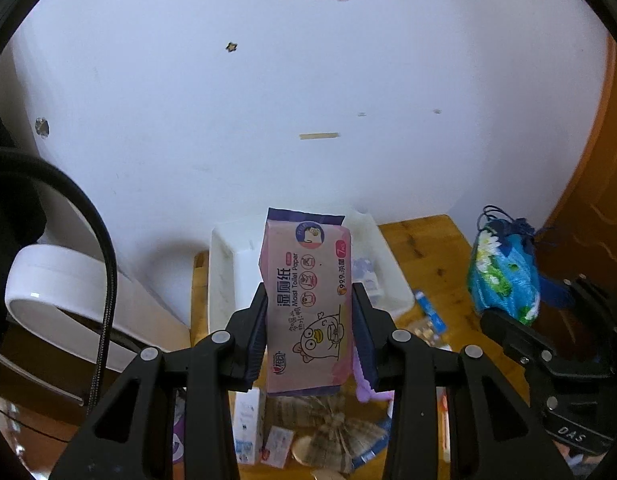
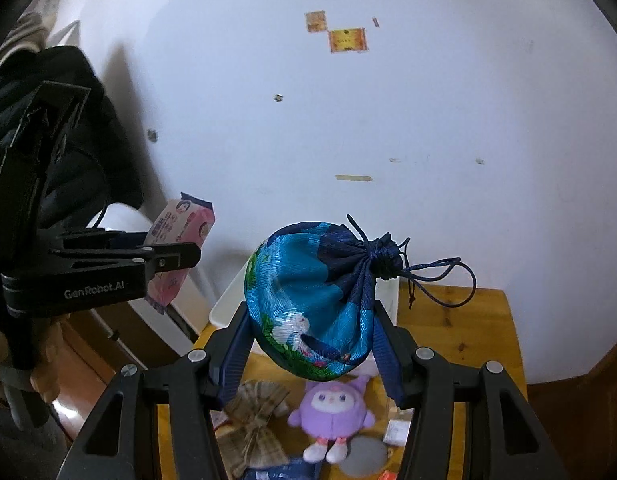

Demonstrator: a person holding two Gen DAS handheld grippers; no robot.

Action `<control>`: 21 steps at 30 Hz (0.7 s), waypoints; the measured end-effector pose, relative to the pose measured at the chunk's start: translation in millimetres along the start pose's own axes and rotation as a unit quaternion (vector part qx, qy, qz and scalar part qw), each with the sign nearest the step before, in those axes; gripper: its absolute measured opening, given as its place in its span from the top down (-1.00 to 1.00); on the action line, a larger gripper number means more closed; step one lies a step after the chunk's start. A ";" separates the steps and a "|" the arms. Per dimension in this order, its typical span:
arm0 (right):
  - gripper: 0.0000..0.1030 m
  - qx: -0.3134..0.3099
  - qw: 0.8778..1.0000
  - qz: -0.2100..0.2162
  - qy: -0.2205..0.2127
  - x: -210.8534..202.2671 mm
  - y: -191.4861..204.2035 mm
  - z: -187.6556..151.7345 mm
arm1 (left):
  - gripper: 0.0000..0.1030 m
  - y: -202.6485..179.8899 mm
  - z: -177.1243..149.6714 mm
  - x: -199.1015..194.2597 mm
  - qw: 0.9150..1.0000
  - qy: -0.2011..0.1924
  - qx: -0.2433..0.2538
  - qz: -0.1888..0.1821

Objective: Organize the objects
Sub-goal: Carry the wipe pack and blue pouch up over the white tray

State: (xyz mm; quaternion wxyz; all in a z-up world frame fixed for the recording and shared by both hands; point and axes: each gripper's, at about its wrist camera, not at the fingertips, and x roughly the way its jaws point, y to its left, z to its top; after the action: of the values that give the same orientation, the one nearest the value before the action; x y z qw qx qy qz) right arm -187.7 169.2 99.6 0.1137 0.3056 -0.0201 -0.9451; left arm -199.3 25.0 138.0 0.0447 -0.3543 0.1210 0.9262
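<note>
Left wrist view: my left gripper [image 1: 310,316] pinches a pink wipes pack [image 1: 308,300] across its width, pads flat against both long edges. The pack is held up in the air, its far end over the white bin [image 1: 224,276] that sits at the back of the wooden worktop [image 1: 424,240], against the wall. Inside the bin I see some small items, too blurred to name. Below the pack lie a plaid bow [image 1: 340,432], a small white box [image 1: 246,420] and part of a purple toy [image 1: 366,388]. Off to the right hangs the blue pouch [image 1: 504,276], with the black frame of the right gripper under it.

Right wrist view: my right gripper [image 2: 310,328] clamps the blue pouch [image 2: 312,300] between both pads, lifted clear of the worktop [image 2: 468,320]. Its drawstring neck [image 2: 382,256] points up and right, cords looping out beyond it. Under the pouch the purple toy [image 2: 332,412] lies face up, the plaid bow [image 2: 256,420] just left of it, a grey disc [image 2: 364,458] at its right foot. At far left the left gripper [image 2: 168,256] holds the wipes pack [image 2: 180,240]. A corner of the bin [image 2: 228,300] shows behind the left finger.
</note>
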 end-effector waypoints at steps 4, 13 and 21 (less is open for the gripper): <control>-0.10 0.010 1.000 -0.012 0.006 23.6 -10.1 13.2 | 0.19 6.6 14.3 29.4 1.000 0.011 -0.008 0.016; -0.10 0.037 0.999 -0.020 0.023 67.7 -27.0 25.4 | 0.19 18.5 19.6 94.4 0.998 0.046 -0.034 0.037; -0.10 0.052 0.997 -0.029 0.056 111.9 -33.3 18.9 | 0.19 27.1 3.6 127.1 0.995 0.075 -0.047 0.051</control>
State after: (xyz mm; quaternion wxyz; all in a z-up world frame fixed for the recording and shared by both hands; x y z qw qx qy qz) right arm -293.5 175.6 47.3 0.0716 0.3644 -0.0540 -0.9269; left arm -300.9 -0.7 61.1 -0.0288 -0.4173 0.0981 0.9030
